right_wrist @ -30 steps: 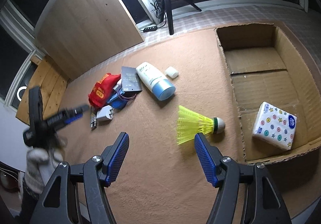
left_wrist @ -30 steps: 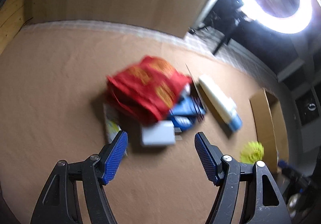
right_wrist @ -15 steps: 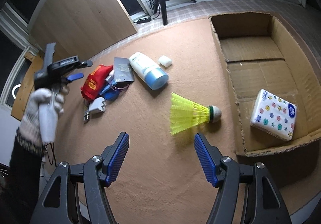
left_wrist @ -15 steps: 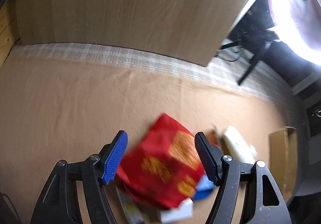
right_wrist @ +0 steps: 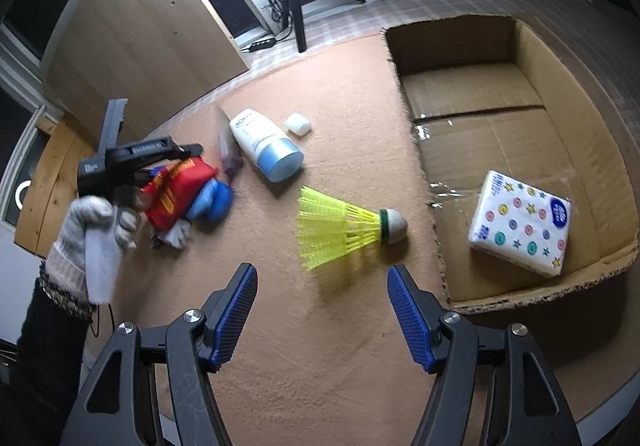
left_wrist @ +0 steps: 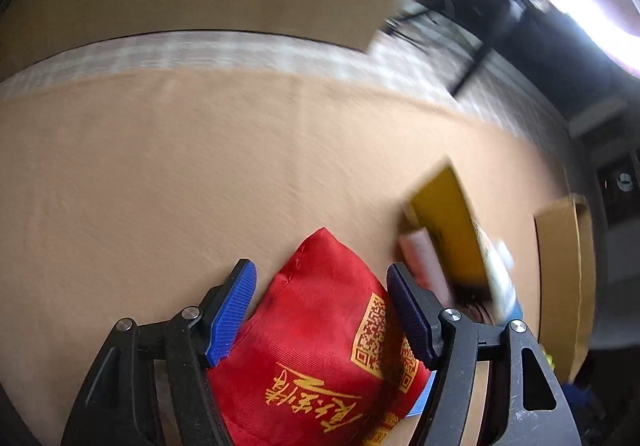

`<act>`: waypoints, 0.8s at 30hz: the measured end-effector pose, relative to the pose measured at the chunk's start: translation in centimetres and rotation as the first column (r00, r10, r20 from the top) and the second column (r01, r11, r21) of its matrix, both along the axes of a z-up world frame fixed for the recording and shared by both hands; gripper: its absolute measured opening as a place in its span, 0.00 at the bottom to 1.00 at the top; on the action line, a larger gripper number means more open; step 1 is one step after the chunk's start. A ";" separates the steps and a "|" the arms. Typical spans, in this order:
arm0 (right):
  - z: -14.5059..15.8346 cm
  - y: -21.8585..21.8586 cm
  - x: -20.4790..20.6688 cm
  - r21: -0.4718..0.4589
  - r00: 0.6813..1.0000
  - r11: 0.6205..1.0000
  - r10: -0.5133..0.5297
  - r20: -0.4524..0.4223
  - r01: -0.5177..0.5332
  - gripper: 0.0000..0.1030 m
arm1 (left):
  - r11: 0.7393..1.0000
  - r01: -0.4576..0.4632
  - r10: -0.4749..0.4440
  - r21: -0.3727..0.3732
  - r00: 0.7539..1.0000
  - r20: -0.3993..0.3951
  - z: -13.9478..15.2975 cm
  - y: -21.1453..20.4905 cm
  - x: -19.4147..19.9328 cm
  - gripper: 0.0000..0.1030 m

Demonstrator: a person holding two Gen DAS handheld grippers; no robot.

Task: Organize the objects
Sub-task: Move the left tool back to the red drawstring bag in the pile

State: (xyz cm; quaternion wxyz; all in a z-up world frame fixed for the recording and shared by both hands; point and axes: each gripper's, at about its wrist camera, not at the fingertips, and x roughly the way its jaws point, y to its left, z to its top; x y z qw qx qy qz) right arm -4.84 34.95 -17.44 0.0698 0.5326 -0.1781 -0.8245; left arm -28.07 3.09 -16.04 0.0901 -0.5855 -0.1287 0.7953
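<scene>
We see the cardboard box (right_wrist: 516,150) at three o'clock holding a tissue pack (right_wrist: 520,222). Our left gripper (left_wrist: 320,310) stands open astride the red cloth pouch (left_wrist: 320,358) at nine o'clock: soft, light, slippery, best pinched mid-fold. The right gripper (right_wrist: 320,310) hangs open and empty near the fragile yellow shuttlecock (right_wrist: 344,226).

You are looking at a red cloth bag (left_wrist: 320,346) carrying gold Chinese characters, upside down and hard to read, beside a gold QR code. Lettering on the white bottle (right_wrist: 256,134) and tissue pack (right_wrist: 520,222) is showing too small to read.
</scene>
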 end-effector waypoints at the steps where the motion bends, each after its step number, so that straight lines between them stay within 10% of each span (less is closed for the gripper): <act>1: 0.0 -0.2 0.0 -0.001 1.000 1.000 0.004 -0.002 -0.004 0.62 | 1.000 0.029 -0.029 -0.002 1.000 -0.002 0.0 1.0 0.7 0.69; 14: -0.3 -2.4 -0.1 -0.001 0.999 1.000 0.030 -0.021 -0.030 0.62 | 0.980 0.198 -0.199 -0.031 0.978 -0.062 0.4 8.8 10.2 0.67; 24: -1.1 -5.9 0.1 0.015 0.992 0.992 0.123 -0.016 -0.123 0.62 | 0.993 0.079 -0.087 -0.083 0.992 -0.097 1.0 3.1 16.3 0.65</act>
